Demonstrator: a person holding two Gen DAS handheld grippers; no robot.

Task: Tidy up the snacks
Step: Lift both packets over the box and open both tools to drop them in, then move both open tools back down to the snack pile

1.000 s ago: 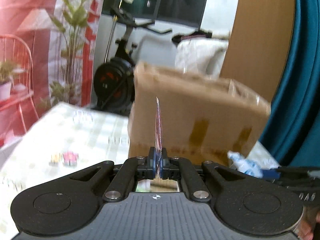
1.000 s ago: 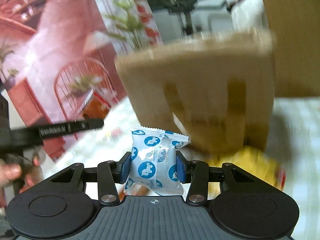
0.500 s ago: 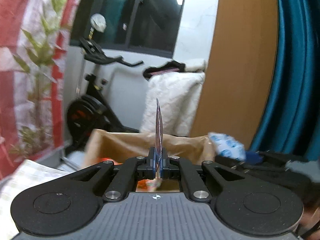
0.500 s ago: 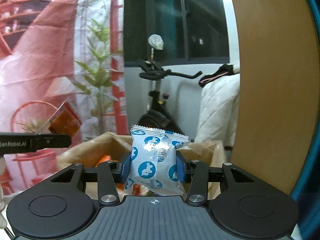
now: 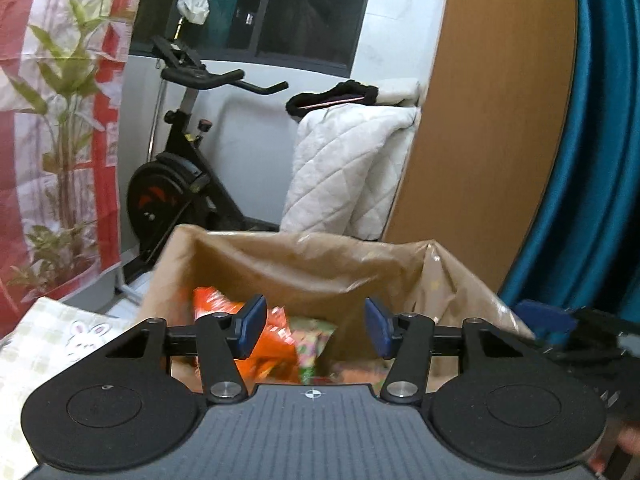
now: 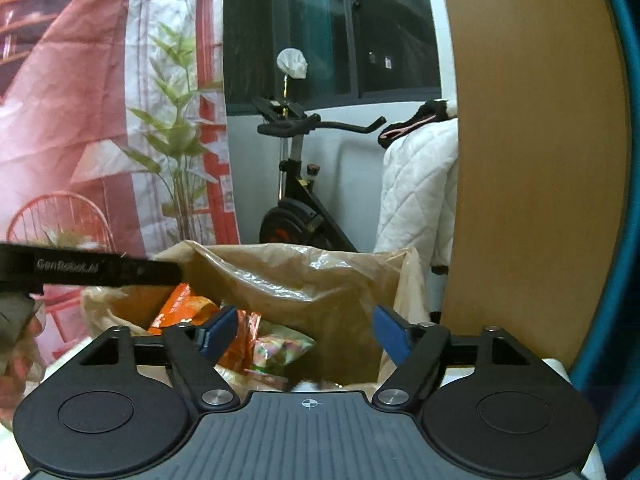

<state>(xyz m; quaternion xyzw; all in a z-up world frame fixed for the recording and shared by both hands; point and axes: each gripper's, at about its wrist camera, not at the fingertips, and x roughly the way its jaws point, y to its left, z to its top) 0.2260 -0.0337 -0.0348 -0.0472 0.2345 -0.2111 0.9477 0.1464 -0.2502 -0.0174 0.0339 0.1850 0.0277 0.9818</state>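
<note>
Here both tongs hang over the open brown cardboard box lined with crinkled clear plastic (image 5: pixel 304 264), the left tongs (image 5: pixel 314 326) and the right tongs (image 6: pixel 306 330) each with blue pads spreading apart and nothing between them. Inside the box lie the snacks: an orange foil packet (image 5: pixel 276 344) beside a green-and-pink patterned packet (image 6: pixel 280 350), the pile partly hidden behind the tongs. The box stands on a pale checked tabletop with a rabbit print (image 5: pixel 52 344), and a black exercise bike (image 6: pixel 296 200) and a white quilted blanket (image 5: pixel 344 172) stand beyond it.
</note>
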